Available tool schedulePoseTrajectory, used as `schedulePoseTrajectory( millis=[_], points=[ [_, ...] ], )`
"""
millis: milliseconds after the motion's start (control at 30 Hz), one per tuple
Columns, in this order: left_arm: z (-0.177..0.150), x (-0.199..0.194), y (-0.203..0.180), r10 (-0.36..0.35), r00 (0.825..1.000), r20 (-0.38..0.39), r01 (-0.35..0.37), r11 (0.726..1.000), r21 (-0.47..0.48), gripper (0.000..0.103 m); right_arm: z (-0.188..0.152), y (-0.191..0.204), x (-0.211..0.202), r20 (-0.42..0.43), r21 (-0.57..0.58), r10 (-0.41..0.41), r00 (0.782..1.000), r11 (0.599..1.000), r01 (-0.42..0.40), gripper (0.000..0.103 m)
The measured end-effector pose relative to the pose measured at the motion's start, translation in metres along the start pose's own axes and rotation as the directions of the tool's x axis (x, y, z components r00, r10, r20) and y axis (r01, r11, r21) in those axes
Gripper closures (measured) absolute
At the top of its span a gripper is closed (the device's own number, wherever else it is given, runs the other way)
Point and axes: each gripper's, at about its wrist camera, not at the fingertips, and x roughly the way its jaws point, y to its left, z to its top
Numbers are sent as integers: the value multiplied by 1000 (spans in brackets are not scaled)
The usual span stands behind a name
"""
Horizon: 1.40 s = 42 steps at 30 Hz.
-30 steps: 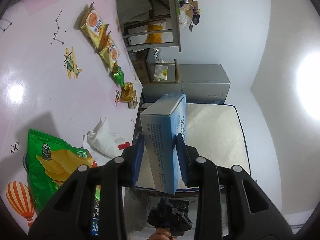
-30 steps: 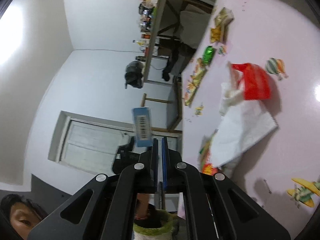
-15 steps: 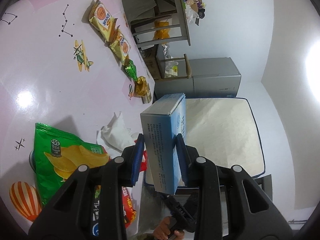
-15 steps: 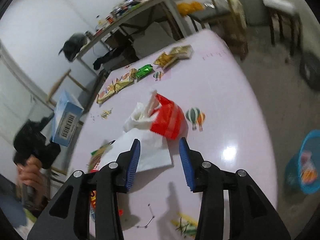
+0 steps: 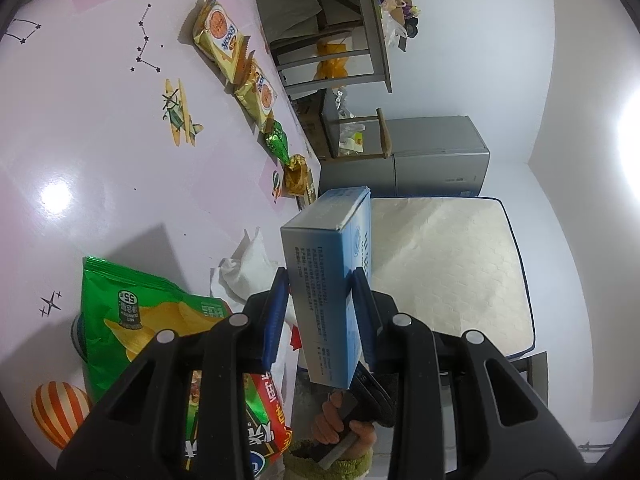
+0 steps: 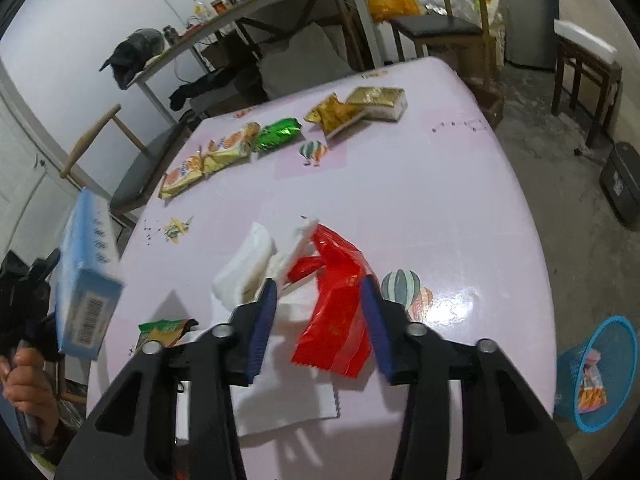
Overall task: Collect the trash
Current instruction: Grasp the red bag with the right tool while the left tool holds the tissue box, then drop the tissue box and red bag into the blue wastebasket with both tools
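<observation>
My left gripper [image 5: 320, 280] is shut on a light blue carton [image 5: 332, 248], held upright off the edge of the pink table [image 5: 80, 140]; the same carton [image 6: 86, 280] shows at the left in the right wrist view. My right gripper [image 6: 319, 286] hangs tilted down over the table, its jaws closing. A crumpled red wrapper [image 6: 340, 320] lies on the table below and between them, and the pads do not press on it. White tissues [image 6: 248, 268] lie just left of the wrapper, on a white paper sheet [image 6: 288, 400].
A green chip bag [image 5: 132, 308] lies at the near table edge. A row of snack packets [image 6: 224, 152] runs along the far side. A blue mesh basket [image 6: 600, 376] holding some trash stands on the floor at the right. Chairs [image 6: 440, 28] and a cluttered bench stand behind.
My right gripper has swung from pointing at the wall to down over the table and has gone from shut to open. The left gripper still holds the carton.
</observation>
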Motion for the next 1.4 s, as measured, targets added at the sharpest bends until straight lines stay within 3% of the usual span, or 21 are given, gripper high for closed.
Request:
schedulePoseTrajectory(
  millis=[33, 100, 233, 600, 1000, 1167, 1267, 1400],
  points=[
    [0, 0, 0, 0, 1000, 0, 0, 1000, 1, 73, 0, -2, 2, -9, 11, 1, 1000, 1000, -1, 84],
    [0, -1, 0, 1, 1000, 1, -1, 1000, 6, 73, -1, -8, 1, -8, 46, 22, 1000, 999, -22, 93],
    [-2, -3, -6, -1, 1000, 5, 1, 1000, 26, 74, -4, -17, -9, 22, 80, 26, 999, 996, -28, 97],
    [-29, -1, -50, -24, 999, -27, 27, 992, 123, 74, -18, -52, -62, 110, 189, 35, 993, 980, -56, 99],
    [-93, 62, -97, 30, 985, -171, 10, 974, 228, 74, -69, -126, -155, 249, 318, 73, 966, 936, -152, 99],
    [-134, 129, -123, 102, 955, -279, -14, 954, 301, 74, -103, -180, -206, 318, 395, -16, 948, 911, -118, 99],
    [-162, 182, -140, 175, 920, -350, -39, 932, 362, 74, -127, -219, -235, 341, 462, -105, 934, 884, -69, 99],
    [-208, 261, -164, 302, 859, -414, -69, 868, 491, 74, -160, -274, -261, 338, 560, -225, 914, 828, -3, 99]
  ],
)
